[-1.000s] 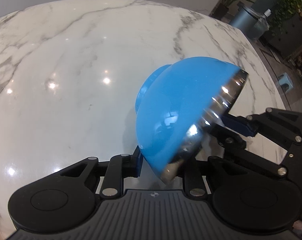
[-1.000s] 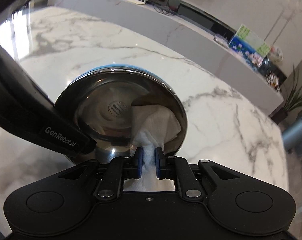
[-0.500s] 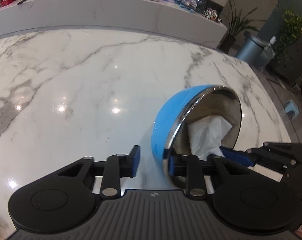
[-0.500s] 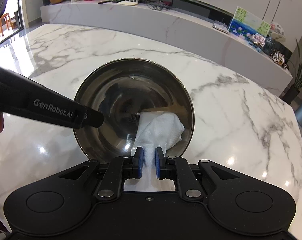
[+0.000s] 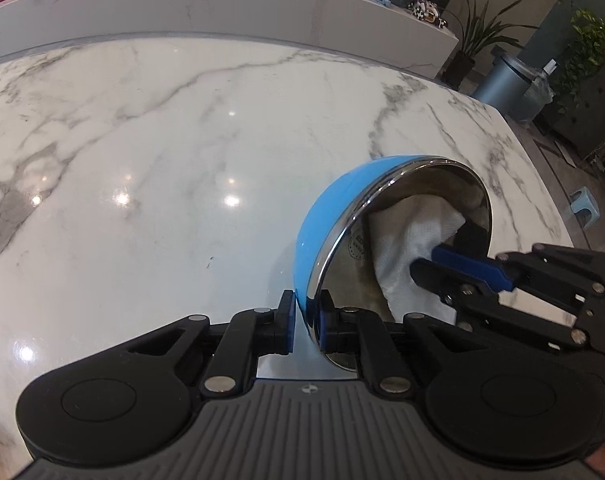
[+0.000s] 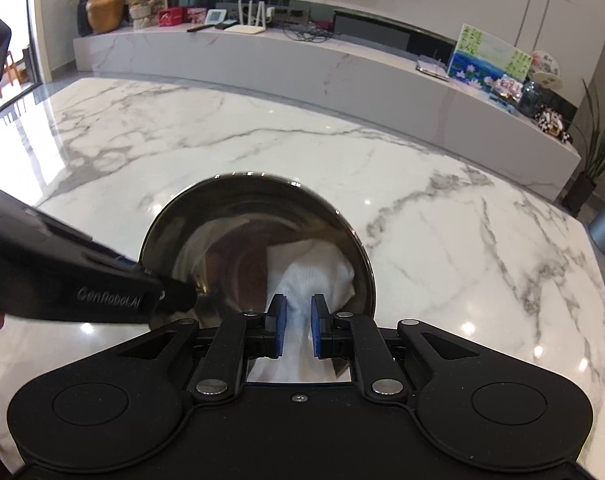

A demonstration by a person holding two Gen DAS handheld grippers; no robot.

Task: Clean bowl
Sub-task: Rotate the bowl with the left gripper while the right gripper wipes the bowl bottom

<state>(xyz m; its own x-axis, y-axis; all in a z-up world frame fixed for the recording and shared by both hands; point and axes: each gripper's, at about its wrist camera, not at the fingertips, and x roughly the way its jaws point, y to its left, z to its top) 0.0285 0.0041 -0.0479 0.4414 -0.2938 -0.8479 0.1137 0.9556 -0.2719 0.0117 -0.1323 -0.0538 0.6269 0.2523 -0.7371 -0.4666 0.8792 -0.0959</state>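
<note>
My left gripper (image 5: 304, 326) sits low over the white grey-veined marble table (image 5: 162, 152), pointing forward across it. Its blue pads are pinched on the rim of the round steel-lined bowl with the blue outer shell (image 5: 334, 220): one pad on the blue outside, one on the polished inside. The bowl is tipped up on edge, mouth facing my right side.

My right gripper (image 5: 442, 260) comes in from the right with fingers reaching into the bowl's mouth. In the right wrist view that same gripper (image 6: 298, 330) has its blue pads closed on the crumpled white paper towel (image 6: 314, 268), with the wad bunched between them and trailing back toward the body.

Contents: only the towel (image 5: 406, 240), pressed against the steel wall on the bowl's lower right side. A round stamped mark shows on the bowl floor in the left wrist view.

View differences: the left wrist view shows the blue shell and the rim grip. The right wrist view looks straight into the bowl (image 6: 238, 224), all steel, no blue visible. It also shows my left gripper (image 6: 182, 296) as a black bar lettered "GenRobot.AI" meeting the rim at lower left, with a bit of skin at the left frame edge.
</note>
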